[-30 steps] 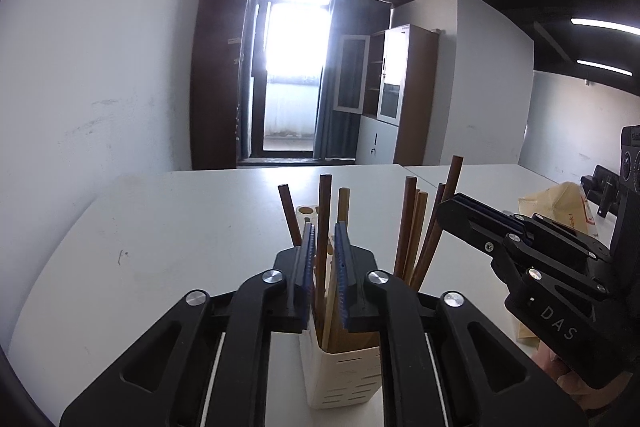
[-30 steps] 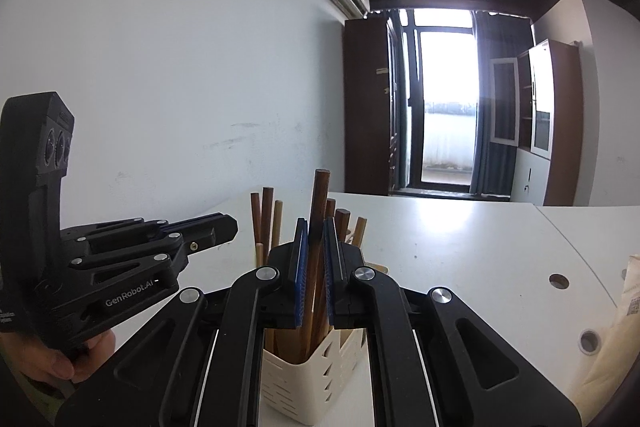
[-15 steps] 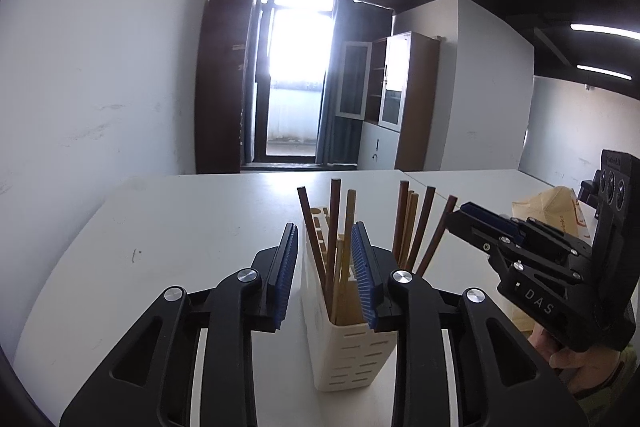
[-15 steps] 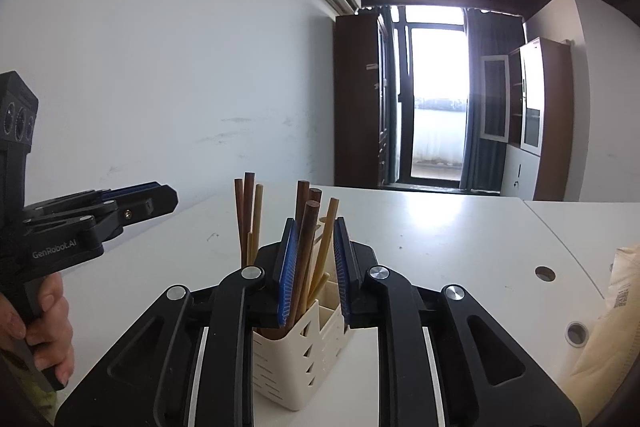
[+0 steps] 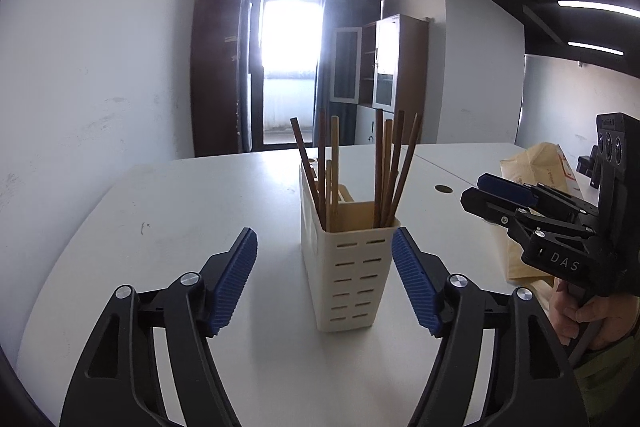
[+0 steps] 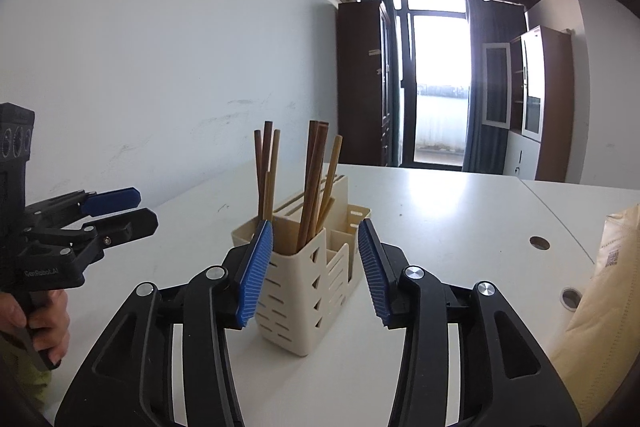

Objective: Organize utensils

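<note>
A cream slotted utensil holder (image 5: 352,271) stands upright on the white table (image 5: 180,211), with several brown and tan chopsticks (image 5: 360,167) standing in it. My left gripper (image 5: 325,283) is open and empty, its blue pads a little in front of the holder on either side. My right gripper (image 6: 316,273) is open and empty, facing the holder (image 6: 296,291) and its chopsticks (image 6: 312,183) from the other side. Each gripper shows in the other's view: the right one (image 5: 496,193) at right, the left one (image 6: 120,209) at left.
A tan paper bag (image 5: 536,187) lies on the table at the right, also in the right wrist view (image 6: 600,307). Round cable holes (image 6: 539,242) sit in the tabletop. A white wall runs along the left; cabinets and a bright door stand behind.
Both grippers let go of the chopsticks they were shut on, opened wide and drew back from the holder. The chopsticks now stand in the holder.
</note>
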`<control>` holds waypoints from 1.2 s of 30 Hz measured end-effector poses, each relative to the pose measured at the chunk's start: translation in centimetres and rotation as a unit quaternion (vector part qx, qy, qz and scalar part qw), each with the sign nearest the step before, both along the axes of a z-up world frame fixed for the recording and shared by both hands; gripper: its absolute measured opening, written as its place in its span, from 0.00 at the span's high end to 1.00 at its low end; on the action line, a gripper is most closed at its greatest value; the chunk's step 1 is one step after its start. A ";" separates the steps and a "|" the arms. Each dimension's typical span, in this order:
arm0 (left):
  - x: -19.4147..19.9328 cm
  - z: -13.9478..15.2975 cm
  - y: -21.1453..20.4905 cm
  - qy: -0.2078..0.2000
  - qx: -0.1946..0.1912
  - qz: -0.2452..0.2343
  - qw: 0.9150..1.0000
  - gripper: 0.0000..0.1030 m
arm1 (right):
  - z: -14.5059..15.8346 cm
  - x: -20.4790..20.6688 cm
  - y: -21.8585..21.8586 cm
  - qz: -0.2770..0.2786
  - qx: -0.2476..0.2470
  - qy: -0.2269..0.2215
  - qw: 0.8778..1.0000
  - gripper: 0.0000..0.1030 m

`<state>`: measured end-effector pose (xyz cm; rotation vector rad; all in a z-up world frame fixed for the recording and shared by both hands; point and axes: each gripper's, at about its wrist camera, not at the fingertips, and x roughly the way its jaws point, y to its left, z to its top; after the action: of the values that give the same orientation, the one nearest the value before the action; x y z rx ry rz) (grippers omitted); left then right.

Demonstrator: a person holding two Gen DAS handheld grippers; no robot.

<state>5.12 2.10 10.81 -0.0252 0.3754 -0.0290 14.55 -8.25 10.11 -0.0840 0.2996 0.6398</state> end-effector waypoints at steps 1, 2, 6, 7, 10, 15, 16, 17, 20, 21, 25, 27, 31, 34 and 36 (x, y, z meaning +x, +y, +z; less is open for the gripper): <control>-0.4 -0.2 0.0 -0.001 0.002 -0.002 1.000 0.28 | -0.2 -0.3 -0.1 0.000 -0.002 0.000 1.000 0.53; -0.8 -0.4 -0.1 -0.002 0.003 -0.004 1.000 0.25 | -0.4 -0.6 -0.2 -0.001 -0.004 0.000 1.000 0.51; -2.0 -1.4 0.0 0.001 -0.001 -0.007 1.000 0.18 | -1.5 -1.7 -1.0 -0.005 -0.003 0.008 1.000 0.43; -2.2 -1.6 0.0 0.001 -0.003 -0.008 1.000 0.16 | -1.8 -1.9 -1.3 -0.007 -0.001 0.009 1.000 0.42; -2.7 -2.4 -0.3 0.005 -0.002 -0.006 1.000 0.10 | -2.9 -2.0 -1.7 -0.011 -0.005 0.015 1.000 0.38; -3.3 -4.0 -0.3 0.003 -0.003 0.008 1.000 0.06 | -4.1 -2.8 -2.7 0.003 -0.006 -0.001 1.000 0.25; -3.4 -4.4 -0.2 0.003 -0.004 0.012 1.000 0.06 | -4.4 -2.8 -2.8 0.004 -0.004 -0.005 1.000 0.23; -3.3 -4.7 -0.1 0.004 -0.002 0.016 1.000 0.06 | -4.7 -2.9 -3.0 0.006 -0.001 -0.006 1.000 0.21; -3.2 -5.0 -0.2 0.008 0.010 0.025 1.000 0.06 | -5.2 -2.7 -3.2 0.012 0.004 -0.003 1.000 0.15; -3.2 -5.0 -0.1 0.007 0.007 0.023 1.000 0.06 | -5.3 -2.7 -3.2 0.015 0.004 -0.003 1.000 0.14; -3.5 -5.1 0.1 0.007 -0.006 0.015 1.000 0.06 | -5.5 -2.9 -3.1 0.020 0.001 -0.012 1.000 0.10; -3.5 -5.2 0.0 0.007 -0.002 0.019 1.000 0.06 | -5.8 -2.8 -3.0 0.027 0.001 -0.006 1.000 0.09; -3.9 -5.1 -0.2 0.001 0.001 0.024 1.000 0.06 | -6.2 -2.7 -2.8 0.033 0.004 -0.002 0.999 0.09; -4.2 -4.9 -0.3 -0.009 0.005 0.025 1.000 0.06 | -6.3 -2.8 -2.9 0.036 0.006 -0.002 0.999 0.07; -4.2 -4.9 -0.4 -0.012 0.009 0.026 1.000 0.06 | -6.4 -2.7 -2.7 0.036 0.004 0.000 0.999 0.07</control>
<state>0.88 1.70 5.88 -0.0171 0.3519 0.0256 11.88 -10.99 3.71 -0.0877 0.2955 0.7133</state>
